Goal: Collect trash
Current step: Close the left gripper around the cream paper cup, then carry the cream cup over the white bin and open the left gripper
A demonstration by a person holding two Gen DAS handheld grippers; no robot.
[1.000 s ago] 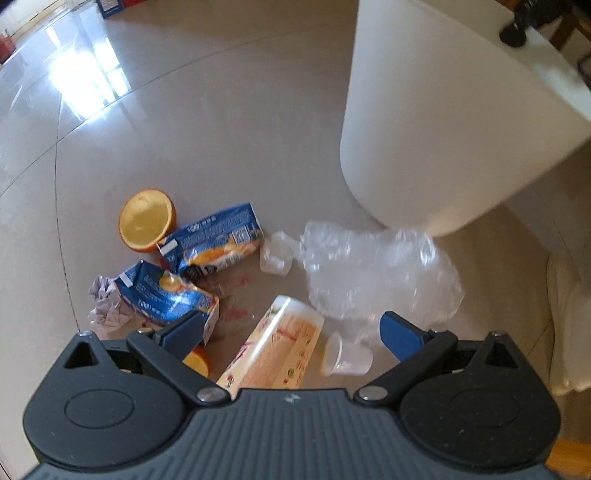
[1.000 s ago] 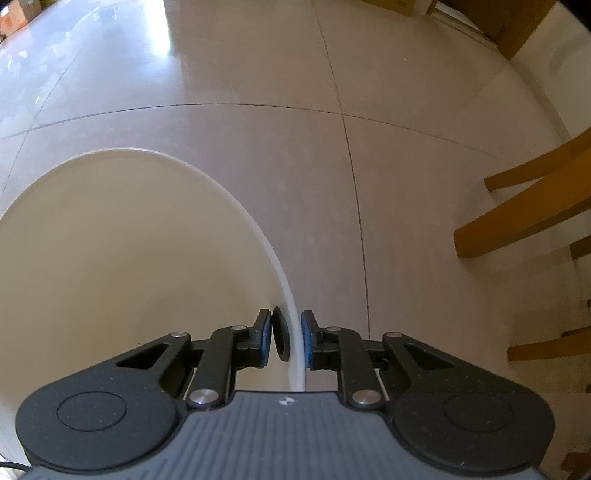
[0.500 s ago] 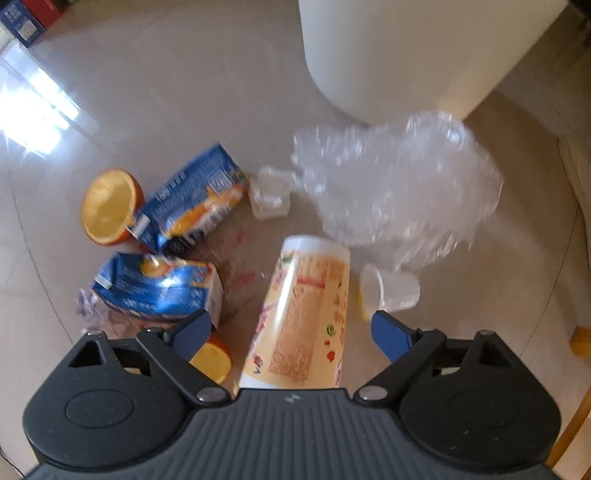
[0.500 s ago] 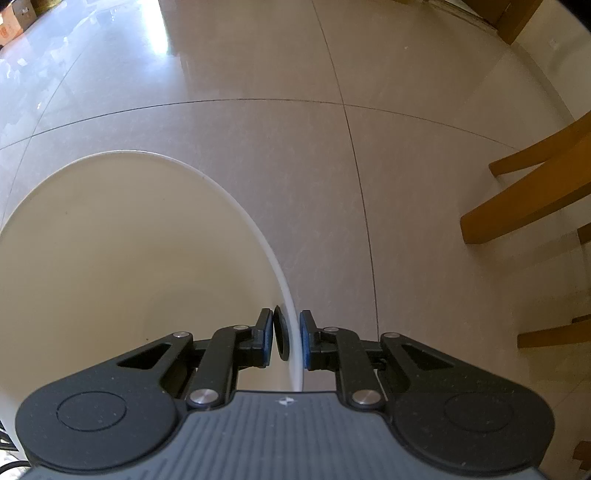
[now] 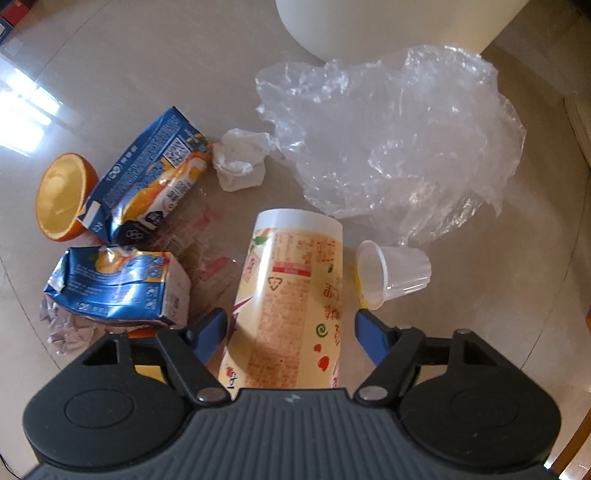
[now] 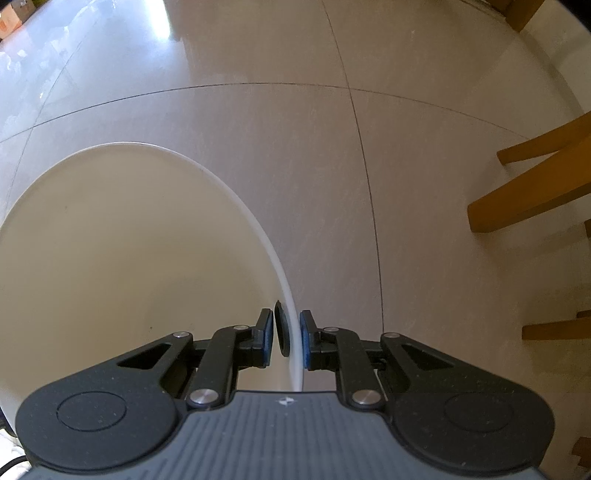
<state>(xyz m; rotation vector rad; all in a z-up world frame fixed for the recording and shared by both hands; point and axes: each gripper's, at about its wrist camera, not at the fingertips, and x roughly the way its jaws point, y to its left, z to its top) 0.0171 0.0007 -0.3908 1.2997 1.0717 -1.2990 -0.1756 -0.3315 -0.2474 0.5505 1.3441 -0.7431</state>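
Note:
A tall printed paper cup (image 5: 295,295) lies on its side on the floor, its lower part between the fingers of my open left gripper (image 5: 290,338); neither pad touches it. Beside it lie a small clear plastic cup (image 5: 391,273), a crumpled clear plastic bag (image 5: 399,140), a white paper wad (image 5: 240,162), two crushed blue juice cartons (image 5: 151,177) (image 5: 118,288) and an orange half (image 5: 62,195). The white bin (image 5: 388,26) stands behind them. My right gripper (image 6: 286,341) is shut on the white bin's rim (image 6: 291,332), one finger inside and one outside.
Crumpled grey paper (image 5: 70,328) lies under the nearer carton, with a thin clear wrapper (image 5: 207,243) among the trash. Wooden chair legs (image 6: 535,188) stand to the right of the bin. Glossy floor tiles (image 6: 258,74) stretch beyond it.
My left gripper has come down and forward over the trash, so the paper cup now lies between its open fingers. The right gripper has held the bin rim throughout.

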